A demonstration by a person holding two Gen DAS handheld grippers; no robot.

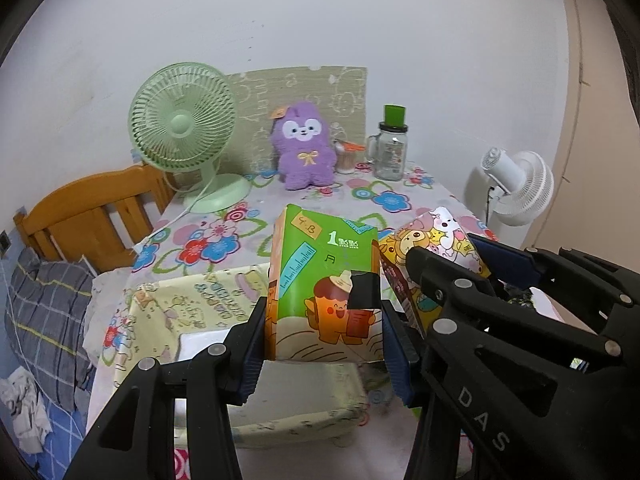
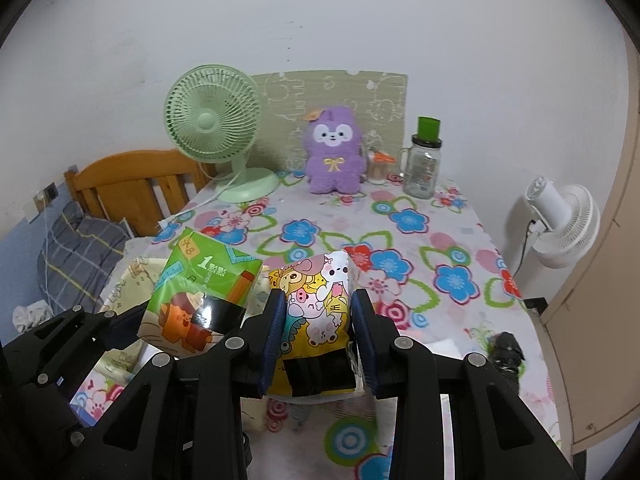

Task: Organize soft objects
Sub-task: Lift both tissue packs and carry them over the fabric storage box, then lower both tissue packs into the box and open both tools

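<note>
My left gripper is shut on a green tissue pack and holds it above a pale yellow fabric box; the pack also shows in the right wrist view. My right gripper is shut on a yellow cartoon tissue pack, held just right of the green pack; this pack shows in the left wrist view. A purple plush toy sits upright at the table's far edge.
The table wears a flowered cloth. A green desk fan stands at the back left, a glass jar with a green lid at the back right. A white fan stands off the right side. A wooden bed frame lies left.
</note>
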